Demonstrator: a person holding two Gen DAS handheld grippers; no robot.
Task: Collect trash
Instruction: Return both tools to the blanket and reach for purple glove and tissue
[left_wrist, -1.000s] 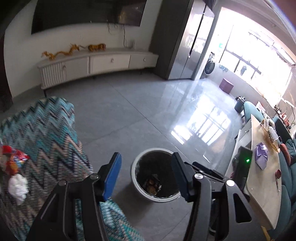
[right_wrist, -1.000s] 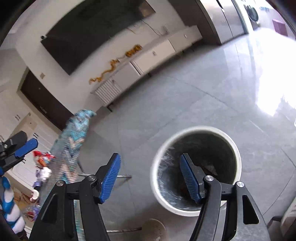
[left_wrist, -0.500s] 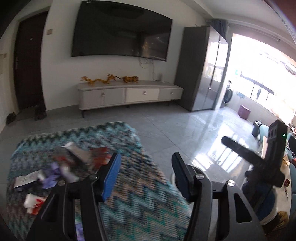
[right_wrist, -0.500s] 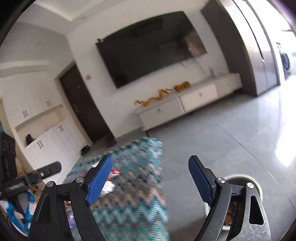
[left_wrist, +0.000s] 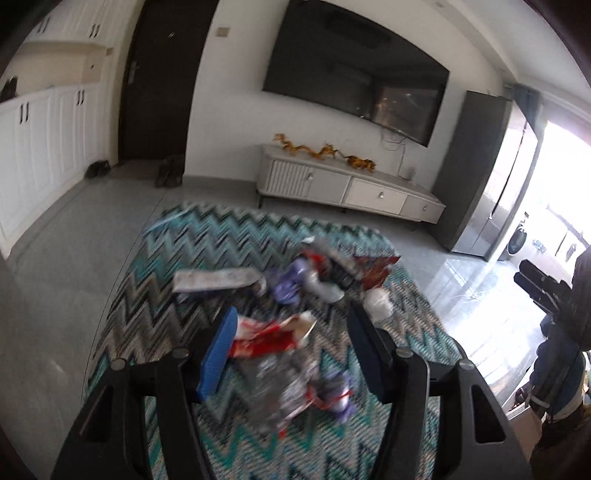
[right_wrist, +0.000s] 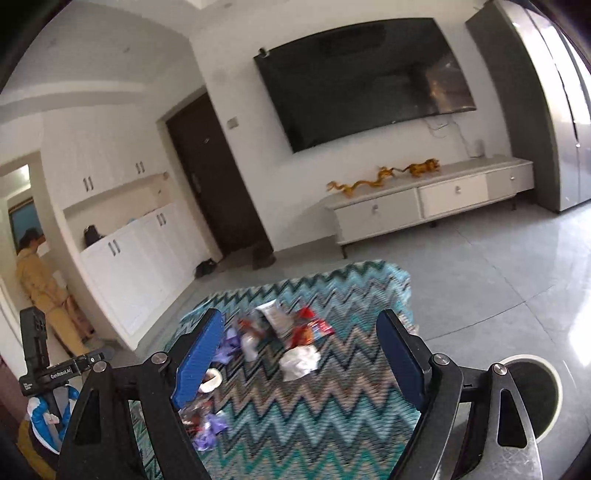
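Note:
Trash lies scattered on a table with a teal zigzag cloth (left_wrist: 177, 258). In the left wrist view a red-and-white wrapper (left_wrist: 273, 334) lies between the fingers of my open, empty left gripper (left_wrist: 291, 350), with silvery and purple wrappers (left_wrist: 306, 395) below it, a white flat packet (left_wrist: 214, 278) and a crumpled white tissue (left_wrist: 376, 304) beyond. In the right wrist view my right gripper (right_wrist: 299, 363) is open and empty above the cloth (right_wrist: 332, 413), with the white tissue (right_wrist: 299, 360) and red wrappers (right_wrist: 310, 330) between its fingers. The white-rimmed trash bin (right_wrist: 535, 391) stands on the floor at the right.
A white TV cabinet (left_wrist: 351, 188) with gold figurines and a wall TV (left_wrist: 354, 96) stand behind the table. A person in yellow (right_wrist: 40, 284) stands at the far left of the right wrist view. My left gripper's body (right_wrist: 48, 362) shows at the left edge.
Both grippers have swung from over the trash bin to the table. The trash pile now lies between the left fingers. Both stay open.

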